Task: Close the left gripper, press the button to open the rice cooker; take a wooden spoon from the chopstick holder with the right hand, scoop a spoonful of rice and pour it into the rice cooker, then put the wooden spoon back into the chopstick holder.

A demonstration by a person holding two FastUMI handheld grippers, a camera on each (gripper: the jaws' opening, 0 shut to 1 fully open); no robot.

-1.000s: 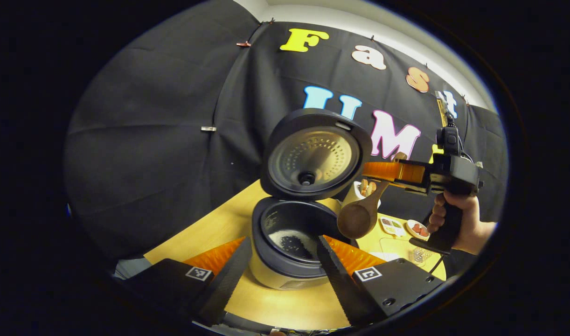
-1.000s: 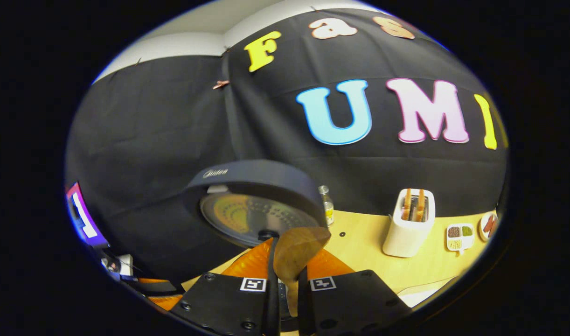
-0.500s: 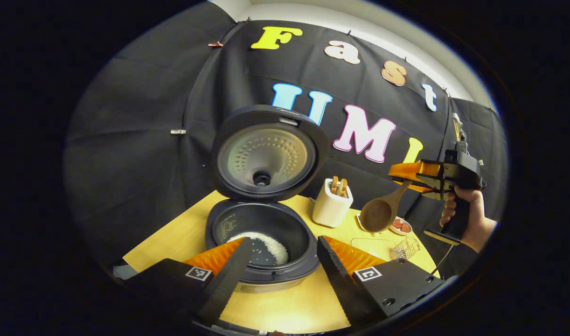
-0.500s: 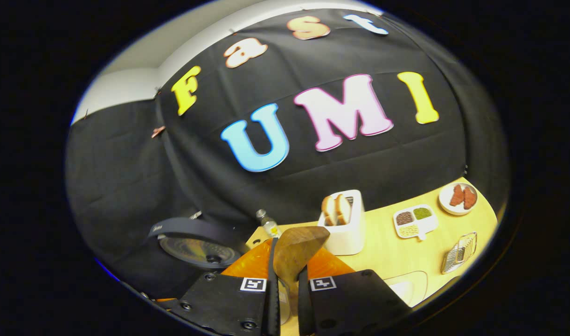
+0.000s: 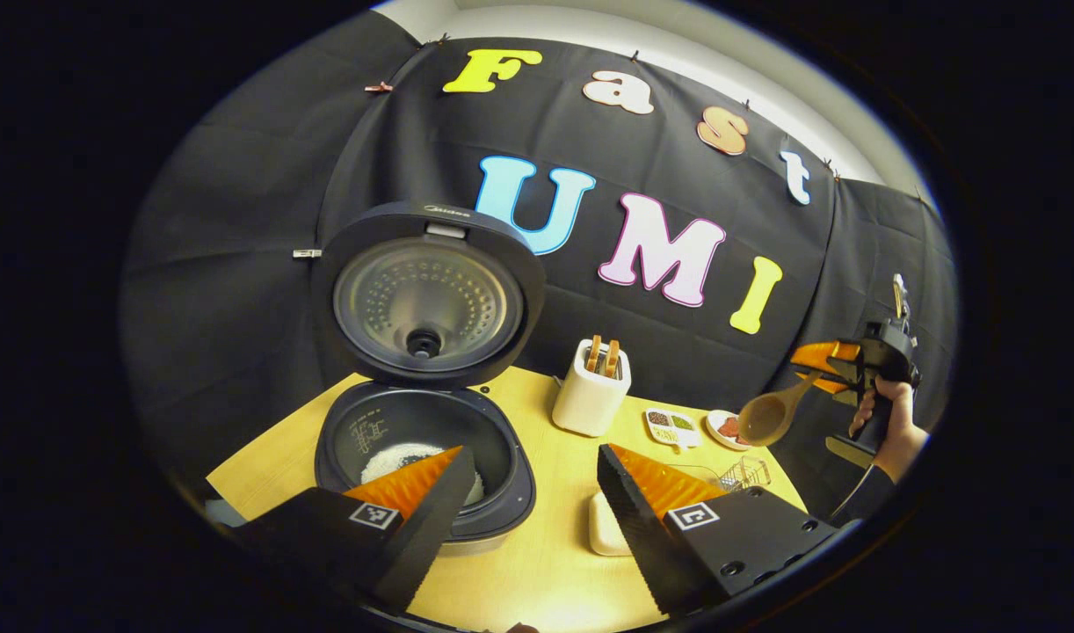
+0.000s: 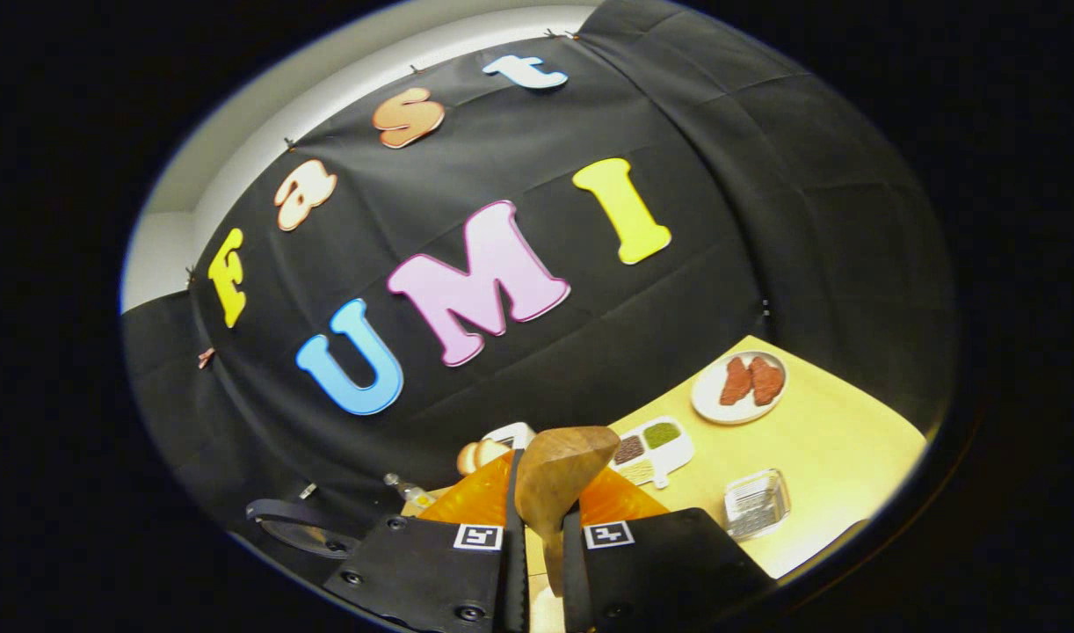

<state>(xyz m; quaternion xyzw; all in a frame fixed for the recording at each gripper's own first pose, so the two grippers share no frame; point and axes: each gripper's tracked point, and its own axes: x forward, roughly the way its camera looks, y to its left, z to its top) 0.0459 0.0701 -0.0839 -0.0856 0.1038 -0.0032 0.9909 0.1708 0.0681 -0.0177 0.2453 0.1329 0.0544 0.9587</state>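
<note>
Now, view by view.

Left gripper view:
- Left gripper (image 5: 528, 492): fingers wide apart, nothing between them; hangs over the table's (image 5: 537, 571) near part.
- Cooker (image 5: 423, 457): lid (image 5: 427, 294) up and tilted back, pot open, rice (image 5: 396, 459) on its floor. Left finger (image 5: 423, 492) overlaps the pot's near rim and hides part of the rice.
- Open room: bare tabletop between cooker and toaster (image 5: 590, 396), and in front of the cooker.
- Small pale block (image 5: 605, 527): beside the right finger, partly hidden, can't tell what it is.
- Right gripper (image 5: 823, 360): far right, near the picture's edge, held by a hand (image 5: 888, 422); well apart from the cooker.
- Spoon (image 5: 770, 415): handle in the right gripper's fingers, bowl hanging low toward the table, above the plate (image 5: 729, 426). Bowl contents too small to tell.
- Tray (image 5: 671, 424): between toaster and plate.
- Wire basket (image 5: 743, 475): behind the right finger, half cut off.

Right gripper view:
- Right gripper (image 6: 537, 527): fingers nearly together, clamped on the spoon (image 6: 559, 479), which stands up between them.
- Table (image 6: 836, 457): far edge runs along the wall; open space around the basket (image 6: 755, 503).
- Plate (image 6: 739, 387): near the far edge, two reddish pieces on it.
- Tray (image 6: 651, 444): partly behind the spoon.
- Toaster (image 6: 493, 448): mostly hidden by fingers and spoon.
- Lid (image 6: 295, 523): low left, edge-on, cut off.
- Holder: can't make it out.
</note>
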